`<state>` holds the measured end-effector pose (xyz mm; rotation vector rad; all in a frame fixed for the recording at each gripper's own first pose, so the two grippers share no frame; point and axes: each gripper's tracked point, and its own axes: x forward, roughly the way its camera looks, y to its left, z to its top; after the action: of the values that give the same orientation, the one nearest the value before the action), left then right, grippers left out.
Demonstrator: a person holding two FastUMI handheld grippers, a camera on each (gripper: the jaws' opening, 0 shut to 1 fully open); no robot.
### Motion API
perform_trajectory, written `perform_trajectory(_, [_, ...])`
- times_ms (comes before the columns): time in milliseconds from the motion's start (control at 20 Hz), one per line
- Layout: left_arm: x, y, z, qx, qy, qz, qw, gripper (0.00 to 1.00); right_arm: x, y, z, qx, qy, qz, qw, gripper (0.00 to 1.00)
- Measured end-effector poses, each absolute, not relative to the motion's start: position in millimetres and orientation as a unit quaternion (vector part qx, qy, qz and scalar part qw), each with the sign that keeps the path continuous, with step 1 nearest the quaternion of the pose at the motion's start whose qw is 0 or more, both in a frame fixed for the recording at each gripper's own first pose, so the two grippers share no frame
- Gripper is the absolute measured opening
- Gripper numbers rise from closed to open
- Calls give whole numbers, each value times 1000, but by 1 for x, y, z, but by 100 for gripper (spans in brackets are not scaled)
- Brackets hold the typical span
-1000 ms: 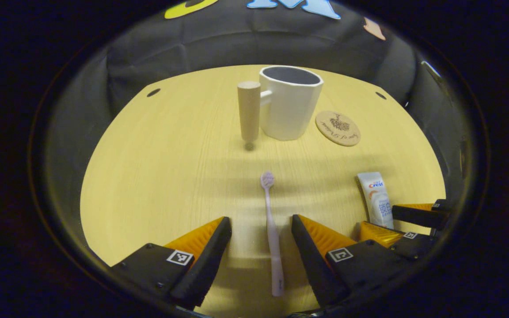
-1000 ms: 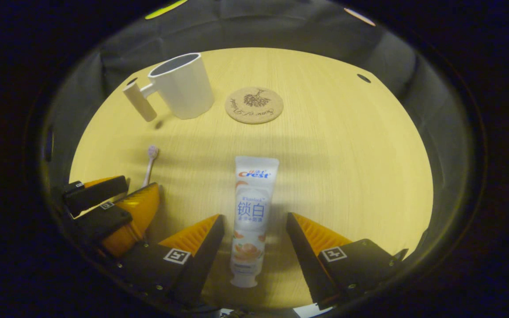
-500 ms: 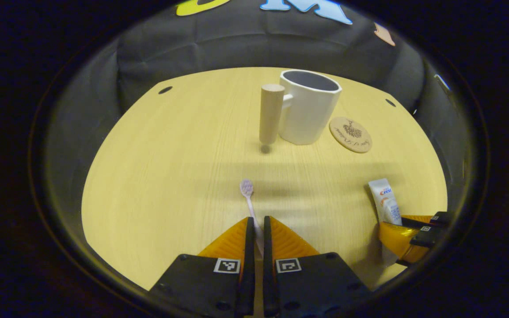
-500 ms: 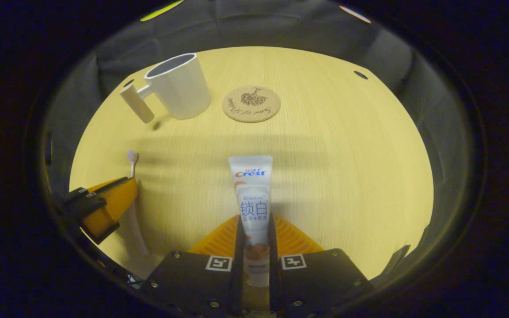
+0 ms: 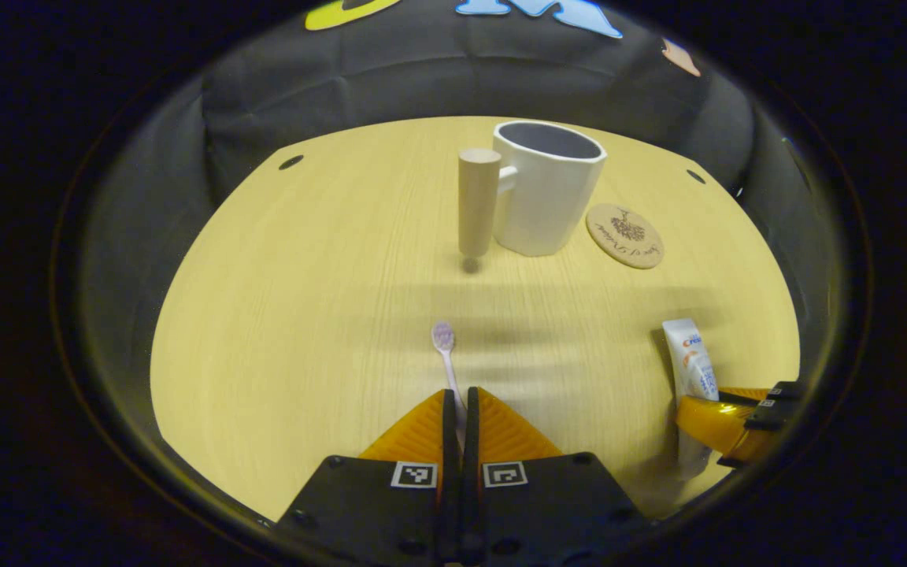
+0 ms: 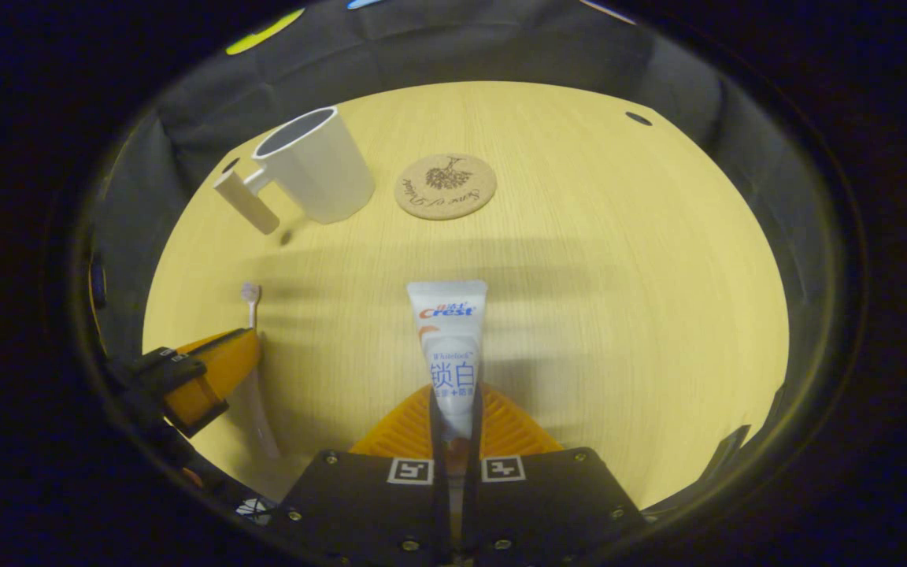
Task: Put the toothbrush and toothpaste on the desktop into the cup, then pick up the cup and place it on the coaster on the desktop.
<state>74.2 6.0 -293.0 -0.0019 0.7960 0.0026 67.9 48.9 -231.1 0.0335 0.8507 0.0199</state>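
Observation:
My left gripper [image 5: 461, 398] is shut on the pale pink toothbrush [image 5: 446, 354], whose head pokes out forward over the wooden desktop [image 5: 304, 299]. My right gripper [image 6: 454, 398] is shut on the white toothpaste tube [image 6: 450, 339], which sticks out ahead with its flat end forward. The white cup [image 5: 548, 189] with a wooden peg handle [image 5: 477, 201] stands upright at the far side, also seen as the cup [image 6: 316, 165] in the right gripper view. The round cork coaster [image 5: 625, 235] lies just right of it, the same coaster [image 6: 445, 185]. The right gripper [image 5: 729, 413] shows at the left view's right edge, the left gripper [image 6: 201, 378] at the right view's left edge.
Small dark holes mark the desktop near its far corners [image 5: 290, 162] [image 6: 638, 118]. The black cloth wall [image 5: 422, 79] rises right behind the far edge of the desktop.
Both grippers went from open around their things to shut on them. The toothbrush and the tube now sit slightly raised, and the right jaws have closed tighter on the tube.

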Motion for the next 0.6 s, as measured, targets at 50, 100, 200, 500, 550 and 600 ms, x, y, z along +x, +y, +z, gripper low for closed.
perform_trajectory(50, [76, 4, -292, -3, 384, -2, 923, 7, 67, 50, -231, 19, 414, 11, 910, 7])
perform_trajectory(100, [78, 4, -289, 1, 378, -3, 926, 7, 66, 52, -231, 25, 414, 14, 910, 7])
perform_trajectory(200, [79, 4, -269, 10, 355, -11, 935, 7, 65, 53, -226, 31, 407, 17, 913, 7])
perform_trajectory(500, [79, 4, -201, -16, 300, -18, 954, 7, 64, 56, -206, 32, 381, 27, 924, 7])
perform_trajectory(550, [80, 6, -189, -21, 290, -18, 957, 7, 64, 57, -205, 31, 379, 28, 925, 7])
perform_trajectory(600, [82, 5, -179, -25, 280, -19, 959, 7, 63, 57, -204, 31, 377, 29, 925, 7])
